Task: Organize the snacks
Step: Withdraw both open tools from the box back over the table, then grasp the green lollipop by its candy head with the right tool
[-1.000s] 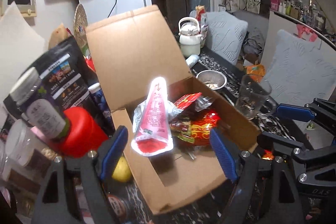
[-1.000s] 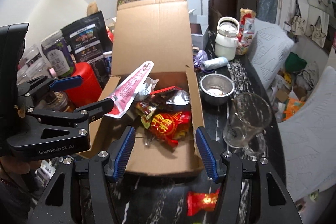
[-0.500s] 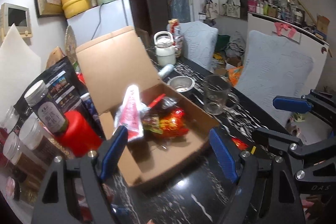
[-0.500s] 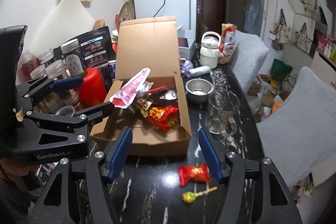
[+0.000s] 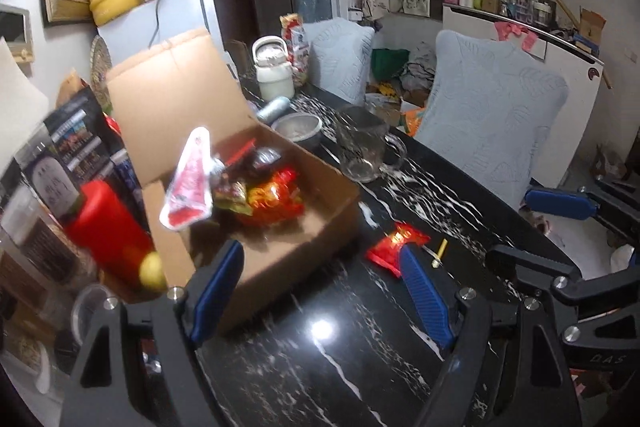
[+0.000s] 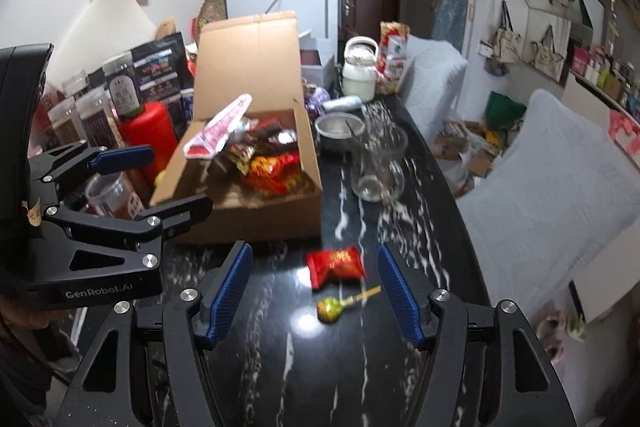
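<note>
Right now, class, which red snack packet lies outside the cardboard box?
The small red packet on the black table, beside the lollipop. The other red packets sit inside the box.

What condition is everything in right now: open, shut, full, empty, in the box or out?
Cardboard box: lid up, partly filled with snack packets.
Red snack packet: out of the box, lying on the table.
Lollipop: wrapped, lying on the table near the packet.
Glass mug: upright, looks empty.
Metal bowl: upright beside the box.
Left gripper: jaws open, holding nothing.
Right gripper: jaws open, holding nothing.
</note>
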